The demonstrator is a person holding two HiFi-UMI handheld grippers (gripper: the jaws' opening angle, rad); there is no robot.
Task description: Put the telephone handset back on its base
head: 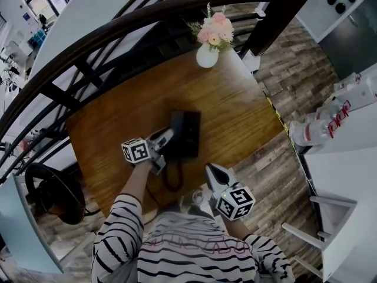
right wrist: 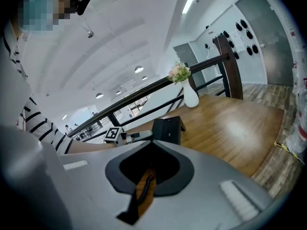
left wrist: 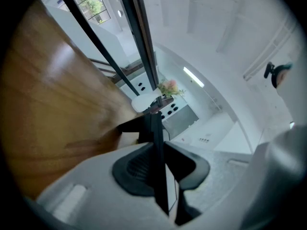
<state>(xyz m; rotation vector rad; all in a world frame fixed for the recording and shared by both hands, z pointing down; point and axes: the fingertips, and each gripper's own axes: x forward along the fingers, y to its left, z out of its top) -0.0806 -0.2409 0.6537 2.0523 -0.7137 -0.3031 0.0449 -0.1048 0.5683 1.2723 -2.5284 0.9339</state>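
A black telephone base (head: 191,131) sits in the middle of the wooden table (head: 118,128). My left gripper (head: 166,136) reaches over the base's left side and is shut on the black handset (left wrist: 156,128), which shows edge-on between the pads. The handset is tilted just above the base; whether they touch is hidden. A coiled black cord (head: 172,180) runs from the phone toward the table's near edge. My right gripper (head: 211,170) hangs near that edge, right of the cord, shut and holding nothing. In the right gripper view the base (right wrist: 168,128) lies ahead of the right gripper (right wrist: 153,143).
A white vase with pink flowers (head: 207,55) stands at the table's far edge. A dark curved railing (head: 118,34) runs behind the table. A black chair (head: 53,193) is at the left, and a white counter with bottles (head: 321,128) at the right.
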